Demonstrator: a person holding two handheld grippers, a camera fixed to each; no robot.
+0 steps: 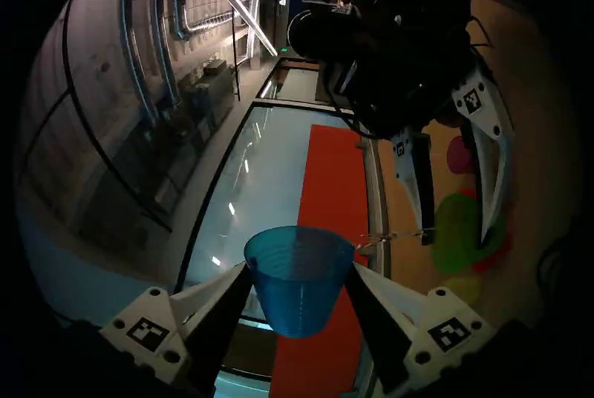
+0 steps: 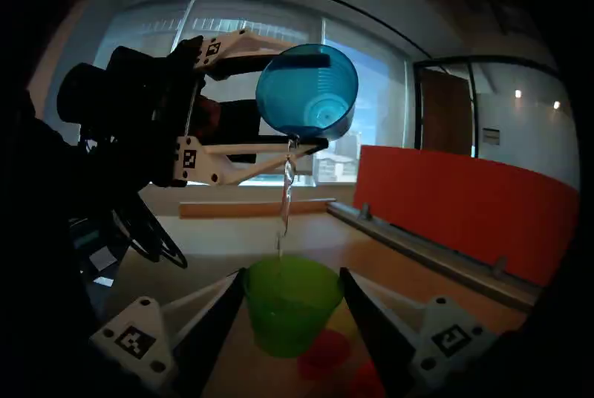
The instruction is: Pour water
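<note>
- Water point(image 2: 286, 190) is falling in a thin, clear, slightly twisting stream from the low edge of the blue cup point(image 2: 308, 93) straight down into the green cup point(image 2: 292, 305).
- In the right gripper view the blue cup is lying tipped well over. Its long axis is running close to level, its open mouth is facing the camera and dipping a little, and its base is pointing away toward the window point(image 2: 223, 27).
- The blue cup is looking translucent, tapering from a wide rim to a smaller base, with fine rings around its wall.
- The left gripper point(image 1: 299, 286) is clamping the blue cup, one finger pressing on each side of it, holding it in the air above the green cup.
- The green cup is standing upright, mouth up and long axis vertical. It is translucent too, with the stream entering near the middle of its opening.
- The right gripper point(image 2: 292, 309) is gripping the green cup from both sides, over the wooden table point(image 2: 223, 238). I cannot tell whether the cup's base is touching the table.
- Red and yellow patches point(image 2: 327, 346) are showing on the table just below the green cup.
- An orange panel point(image 2: 468, 205) is running along the table's right edge, behind a metal rail point(image 2: 416, 246).
</note>
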